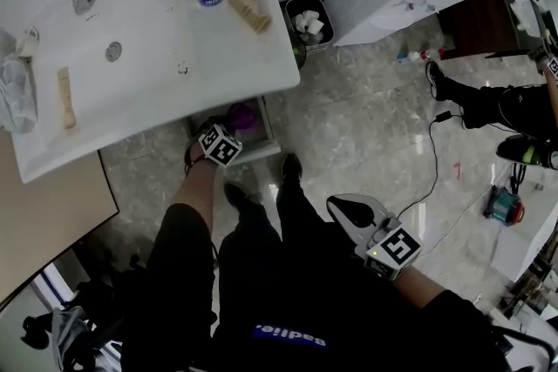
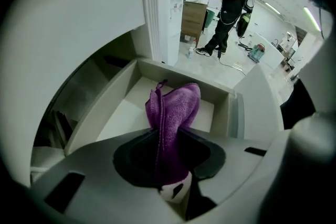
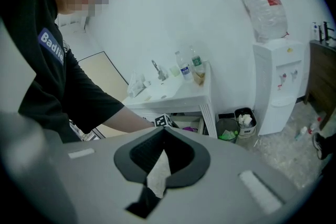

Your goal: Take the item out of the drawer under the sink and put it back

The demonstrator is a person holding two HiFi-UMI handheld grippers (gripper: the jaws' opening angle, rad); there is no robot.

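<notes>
Left gripper view: we see the left gripper [image 2: 167, 134], its jaws pinching the purple cloth [image 2: 177, 105] over the open drawer [image 2: 105, 105] beneath the sink [image 1: 157, 57]. Right gripper view: the right gripper [image 3: 164, 129] has its jaws pressed together, holding nothing.

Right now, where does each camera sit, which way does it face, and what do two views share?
Head view: on the person's head, facing steeply down at the sink and floor; shows legs, left gripper, right gripper.
Left gripper view: on the left gripper, facing into the open drawer; its fingers grip the purple cloth.
Right gripper view: on the right gripper, facing the sink and water dispenser; shows its shut fingers, the torso and left arm.
Shared: head and left gripper views both show cloth and drawer.
</notes>
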